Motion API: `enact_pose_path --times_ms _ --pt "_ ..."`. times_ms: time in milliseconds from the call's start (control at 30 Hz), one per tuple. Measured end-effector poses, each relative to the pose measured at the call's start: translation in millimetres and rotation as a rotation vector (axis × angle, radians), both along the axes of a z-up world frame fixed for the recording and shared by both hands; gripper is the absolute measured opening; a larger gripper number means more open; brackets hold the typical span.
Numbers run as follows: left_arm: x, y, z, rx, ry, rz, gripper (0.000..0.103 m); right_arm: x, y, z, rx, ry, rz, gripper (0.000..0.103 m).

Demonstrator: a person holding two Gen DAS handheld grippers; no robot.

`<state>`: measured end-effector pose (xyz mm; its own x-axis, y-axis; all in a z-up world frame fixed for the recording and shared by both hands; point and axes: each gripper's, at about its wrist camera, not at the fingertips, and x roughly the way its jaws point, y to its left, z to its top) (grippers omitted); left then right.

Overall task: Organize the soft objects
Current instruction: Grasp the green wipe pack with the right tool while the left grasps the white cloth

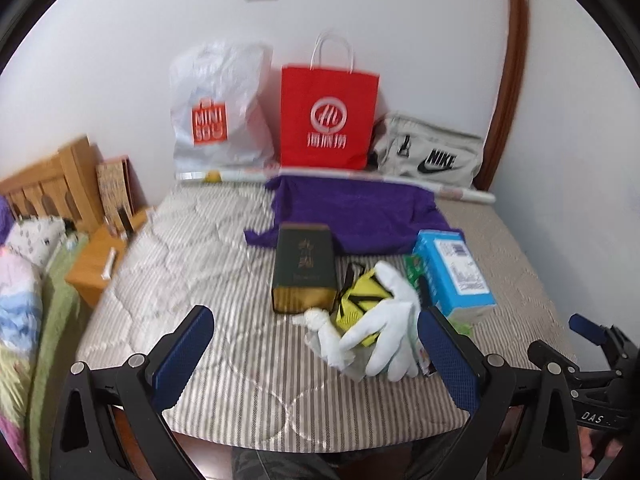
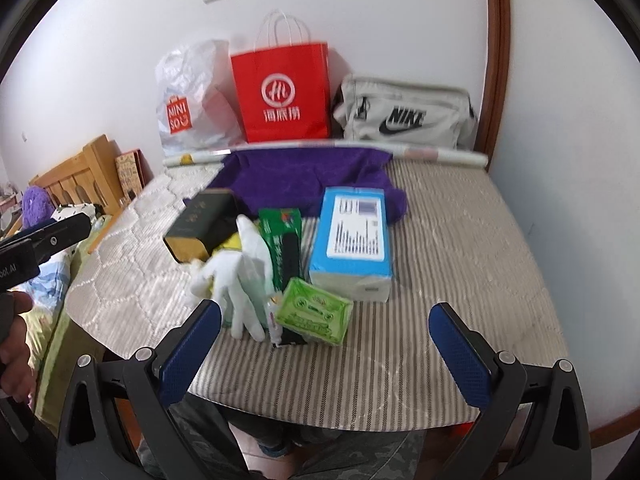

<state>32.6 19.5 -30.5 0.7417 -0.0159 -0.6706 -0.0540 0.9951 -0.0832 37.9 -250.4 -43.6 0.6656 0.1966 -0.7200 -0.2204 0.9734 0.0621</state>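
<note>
A white glove (image 1: 386, 322) (image 2: 240, 276) lies over a yellow-and-black pack (image 1: 360, 300) on the striped mattress (image 1: 192, 264). A purple cloth (image 1: 356, 210) (image 2: 304, 180) is spread behind the pile. A blue tissue pack (image 1: 454, 272) (image 2: 354, 240), a dark green box (image 1: 302, 268) (image 2: 200, 226) and a green packet (image 2: 316, 312) lie beside the glove. My left gripper (image 1: 316, 344) is open and empty, just in front of the glove. My right gripper (image 2: 326, 340) is open and empty, near the green packet.
A white Miniso bag (image 1: 216, 112) (image 2: 192, 104), a red paper bag (image 1: 328, 116) (image 2: 284, 92) and a grey Nike bag (image 1: 430, 152) (image 2: 404, 116) stand against the back wall. A wooden nightstand (image 1: 100, 260) and a bed with bedding (image 1: 24, 280) are to the left.
</note>
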Motion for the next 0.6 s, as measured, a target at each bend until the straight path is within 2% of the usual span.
enact_pose_path --times_ms 300,600 --pt "29 12 -58 -0.047 0.1 0.036 0.101 41 7 -69 0.081 0.14 0.039 0.103" --pt "45 15 -94 -0.057 0.128 -0.03 0.101 81 3 -116 0.166 0.261 -0.021 0.103"
